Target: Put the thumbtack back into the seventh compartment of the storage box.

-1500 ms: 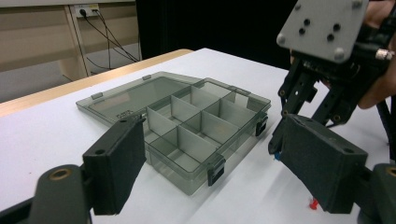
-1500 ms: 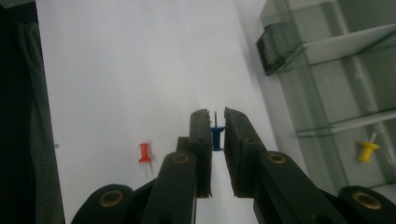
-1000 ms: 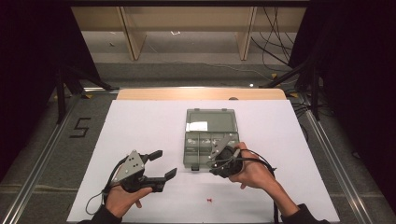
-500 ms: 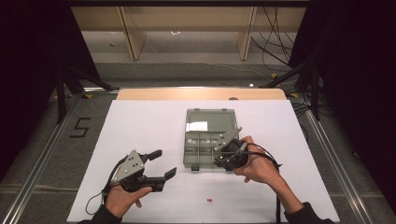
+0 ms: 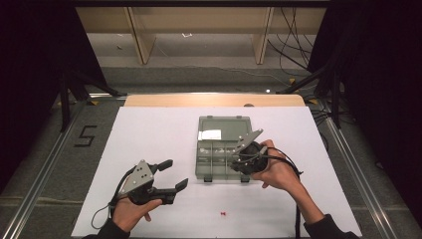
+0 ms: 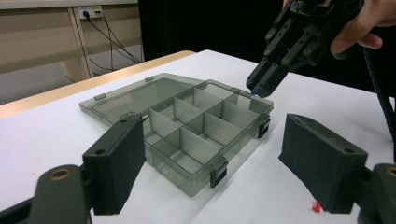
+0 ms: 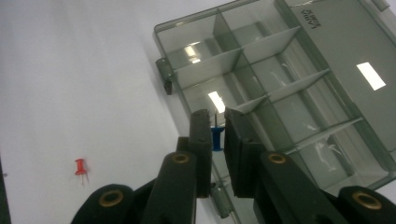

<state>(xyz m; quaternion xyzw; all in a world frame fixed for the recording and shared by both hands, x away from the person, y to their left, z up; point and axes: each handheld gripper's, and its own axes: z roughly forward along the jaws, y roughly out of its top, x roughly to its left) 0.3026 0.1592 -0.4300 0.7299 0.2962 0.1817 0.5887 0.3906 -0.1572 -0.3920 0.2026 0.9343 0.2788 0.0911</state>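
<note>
An open grey compartment box [image 5: 222, 125] lies at the table's middle, its lid folded back flat. My right gripper [image 5: 238, 163] hovers over the box's near right corner, shut on a blue pushpin [image 7: 216, 138] with its needle pointing away from the jaws. In the left gripper view, the right gripper [image 6: 256, 85] hangs just above the box's corner compartment, the blue pushpin [image 6: 252, 94] peeking out at its tip. A red pushpin [image 5: 224, 214] lies on the white table near the front edge. My left gripper [image 5: 172, 175] rests open left of the box, nothing between its pads [image 6: 119, 161].
The box [image 7: 252, 52] has several divided compartments, and those in view hold nothing. The red pushpin [image 7: 81, 167] lies apart from the box on the white sheet. A wooden strip [image 5: 214, 100] borders the table's far edge; dark stands flank both sides.
My right gripper has carried the blue pushpin away from the person and slightly up, over the box's near right corner. The left gripper has stayed put.
</note>
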